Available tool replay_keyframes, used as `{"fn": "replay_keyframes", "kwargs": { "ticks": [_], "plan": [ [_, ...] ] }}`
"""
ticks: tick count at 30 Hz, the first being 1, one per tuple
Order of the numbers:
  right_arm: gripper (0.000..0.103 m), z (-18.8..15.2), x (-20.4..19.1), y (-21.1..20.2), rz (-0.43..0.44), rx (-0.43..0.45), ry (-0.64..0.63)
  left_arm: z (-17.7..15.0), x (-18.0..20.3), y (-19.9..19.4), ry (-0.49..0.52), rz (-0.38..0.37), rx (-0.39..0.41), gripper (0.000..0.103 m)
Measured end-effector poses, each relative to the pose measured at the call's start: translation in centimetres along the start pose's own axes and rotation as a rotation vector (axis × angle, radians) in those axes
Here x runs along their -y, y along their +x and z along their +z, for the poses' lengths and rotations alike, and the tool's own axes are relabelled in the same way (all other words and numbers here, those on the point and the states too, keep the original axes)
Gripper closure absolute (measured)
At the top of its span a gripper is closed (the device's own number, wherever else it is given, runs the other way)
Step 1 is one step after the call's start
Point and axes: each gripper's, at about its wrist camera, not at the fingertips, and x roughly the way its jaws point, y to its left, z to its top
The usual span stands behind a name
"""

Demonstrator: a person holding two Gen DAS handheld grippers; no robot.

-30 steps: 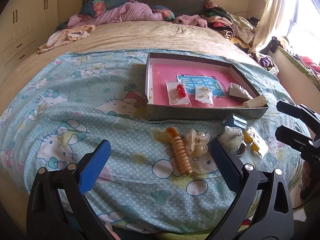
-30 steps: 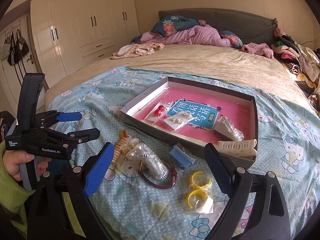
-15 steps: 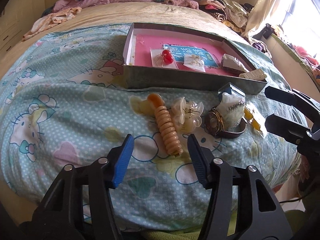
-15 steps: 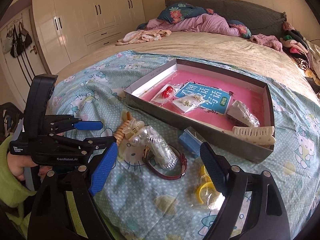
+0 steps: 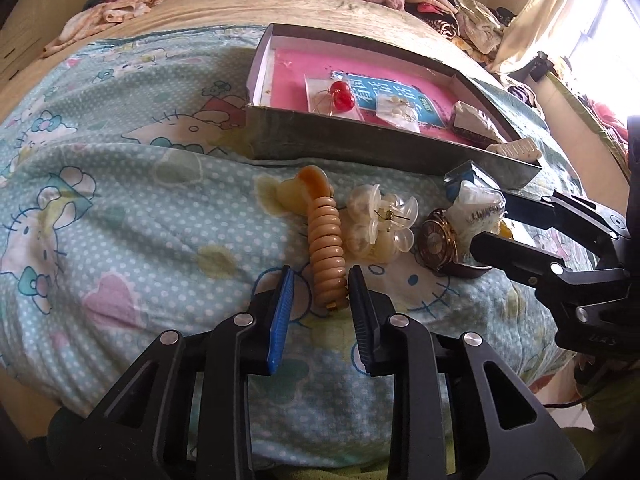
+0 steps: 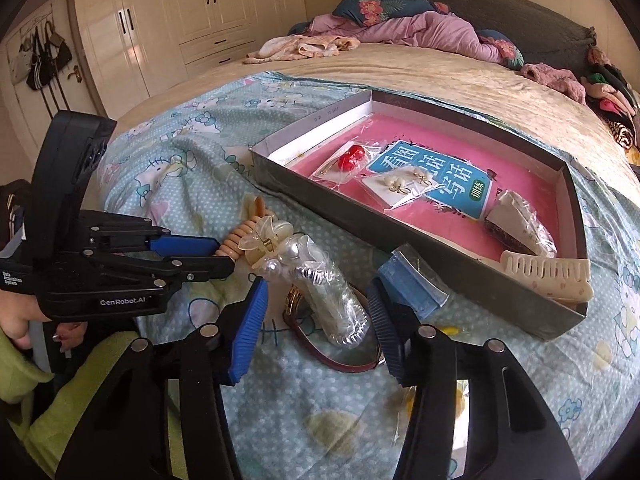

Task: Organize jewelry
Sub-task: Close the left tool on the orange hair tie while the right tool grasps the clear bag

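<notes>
Straddling the beaded hair clip (image 5: 326, 248) on the blanket, my left gripper (image 5: 320, 276) is gaping, ungrasped; right gripper (image 6: 316, 300) gaping too (tray (image 5: 360, 146) at twelve o'clock holding few pieces).

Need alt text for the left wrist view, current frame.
The left gripper straddles the near end of a ribbed tan hair clip lying on a Hello Kitty bedspread, fingers either side, not yet closed. Beside it lie a clear claw clip and a watch, with the right gripper near the watch and a pink-lined tray behind.

Sunlit bed (image 6: 420, 68) beside cream wardrobes (image 6: 192, 12).
</notes>
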Motion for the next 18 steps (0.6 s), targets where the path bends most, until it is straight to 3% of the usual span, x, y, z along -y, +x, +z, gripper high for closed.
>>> {"fn": "replay_keyframes", "kwargs": {
  "ticks": [3, 16, 18],
  "plan": [
    [0.069, 0.2, 0.1, 1.1, -0.001, -0.014, -0.009, 0.1, -0.3, 0.2, -0.014, -0.004, -0.008, 0.082],
    [0.073, 0.0, 1.1, -0.3, 0.043, 0.035, 0.029, 0.9, -0.4, 1.3, -0.025, -0.015, -0.025, 0.083],
    [0.073, 0.1, 1.1, -0.7, 0.044, 0.045, 0.030, 0.9, -0.4, 1.2, -0.021, -0.018, -0.019, 0.092]
  ]
}}
